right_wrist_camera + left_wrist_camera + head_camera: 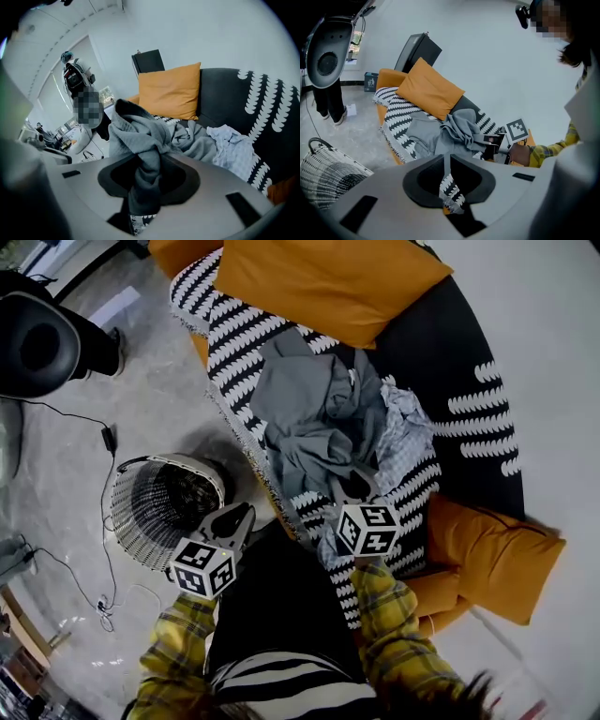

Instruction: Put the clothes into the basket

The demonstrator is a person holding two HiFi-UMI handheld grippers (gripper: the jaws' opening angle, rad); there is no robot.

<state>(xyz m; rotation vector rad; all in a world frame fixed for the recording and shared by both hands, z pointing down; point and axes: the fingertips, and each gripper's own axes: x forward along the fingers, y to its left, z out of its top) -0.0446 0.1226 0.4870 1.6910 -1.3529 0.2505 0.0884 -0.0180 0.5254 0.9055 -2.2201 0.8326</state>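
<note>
A heap of grey clothes (309, 418) lies on the sofa's black-and-white throw (234, 343), with a pale patterned cloth (408, 432) beside it on the right. My right gripper (354, 486) is at the heap's near edge, shut on a fold of grey garment (140, 136) that bunches up between its jaws (147, 164). The wire basket (164, 502) stands on the floor to the left of the sofa. My left gripper (239, 517) hovers by the basket's right rim. It is shut with nothing in it (447, 159). The left gripper view also shows the basket (323, 173) at lower left.
A large orange cushion (328, 277) leans at the back of the sofa and another (497, 559) lies at its right end. A black cable (94, 456) runs over the floor near the basket. A dark rounded stand (37, 343) is at far left.
</note>
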